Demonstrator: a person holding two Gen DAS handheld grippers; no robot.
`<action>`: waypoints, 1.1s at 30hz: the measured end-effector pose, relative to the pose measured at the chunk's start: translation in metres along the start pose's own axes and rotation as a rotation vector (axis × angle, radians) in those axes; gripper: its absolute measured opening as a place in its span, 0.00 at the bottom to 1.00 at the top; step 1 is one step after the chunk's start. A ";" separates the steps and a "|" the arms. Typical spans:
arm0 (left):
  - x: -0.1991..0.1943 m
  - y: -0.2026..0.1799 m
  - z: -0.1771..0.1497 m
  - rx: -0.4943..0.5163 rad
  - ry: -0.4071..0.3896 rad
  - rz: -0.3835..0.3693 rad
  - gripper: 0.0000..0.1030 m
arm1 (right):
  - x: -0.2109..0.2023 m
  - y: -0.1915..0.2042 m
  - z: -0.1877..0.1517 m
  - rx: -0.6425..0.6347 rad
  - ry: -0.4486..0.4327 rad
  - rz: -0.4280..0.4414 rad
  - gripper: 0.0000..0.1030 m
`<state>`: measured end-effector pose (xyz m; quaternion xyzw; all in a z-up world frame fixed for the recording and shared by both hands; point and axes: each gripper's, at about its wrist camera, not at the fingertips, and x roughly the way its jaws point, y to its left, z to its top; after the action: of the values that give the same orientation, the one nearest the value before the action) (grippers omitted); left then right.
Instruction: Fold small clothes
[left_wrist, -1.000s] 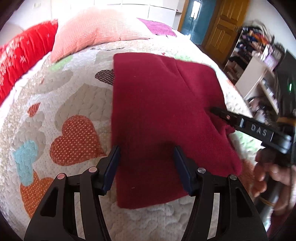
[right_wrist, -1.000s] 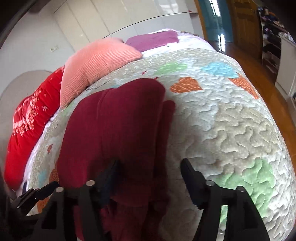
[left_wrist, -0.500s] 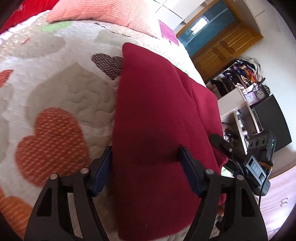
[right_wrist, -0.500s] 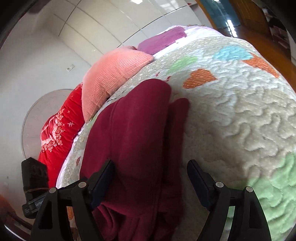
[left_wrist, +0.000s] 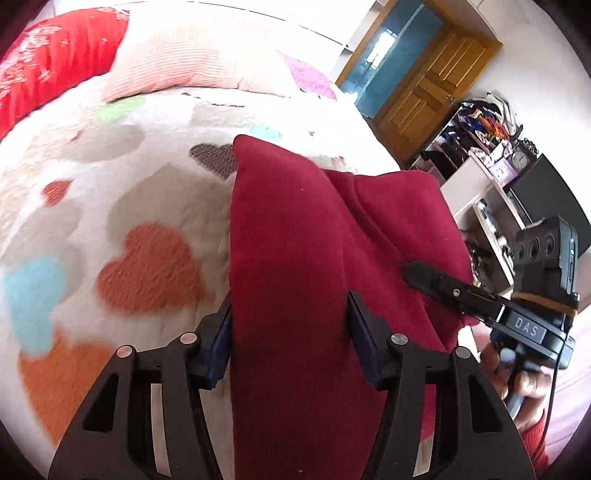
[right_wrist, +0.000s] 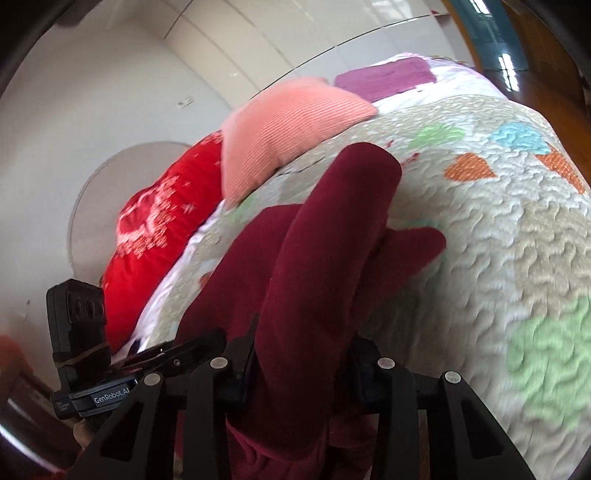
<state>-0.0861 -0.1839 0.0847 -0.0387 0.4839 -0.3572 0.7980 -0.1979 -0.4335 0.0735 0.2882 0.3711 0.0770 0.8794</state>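
Risk lay in grip: left tool (left_wrist: 290, 332) straddled near end of maroon garment (left_wrist: 295, 236), pads pressed against cloth on both sides, clamped on bunched layer. Right tool (right_wrist: 299, 360) likewise clamped on garment's near right edge. Garment lifted at near end, far end resting on heart-patterned quilt (left_wrist: 147, 206) of bed. Judgement: uneven pull between tools could skew fold; thick fleece might slip from pads, dropping layers crooked.

garment (left_wrist: 295, 236) on quilt (left_wrist: 147, 206), pillows (left_wrist: 192, 62) behind
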 end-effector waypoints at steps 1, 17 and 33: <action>-0.011 0.000 -0.013 -0.002 0.012 0.009 0.55 | -0.003 0.005 -0.008 -0.001 0.010 0.007 0.36; -0.026 -0.014 -0.086 0.045 0.006 0.224 0.55 | -0.061 0.065 -0.075 -0.166 -0.085 -0.169 0.52; -0.060 -0.008 -0.090 0.087 -0.084 0.356 0.56 | -0.023 0.080 -0.098 -0.278 -0.013 -0.343 0.47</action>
<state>-0.1785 -0.1283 0.0850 0.0673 0.4335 -0.2292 0.8689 -0.2768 -0.3317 0.0780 0.0974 0.3950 -0.0253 0.9132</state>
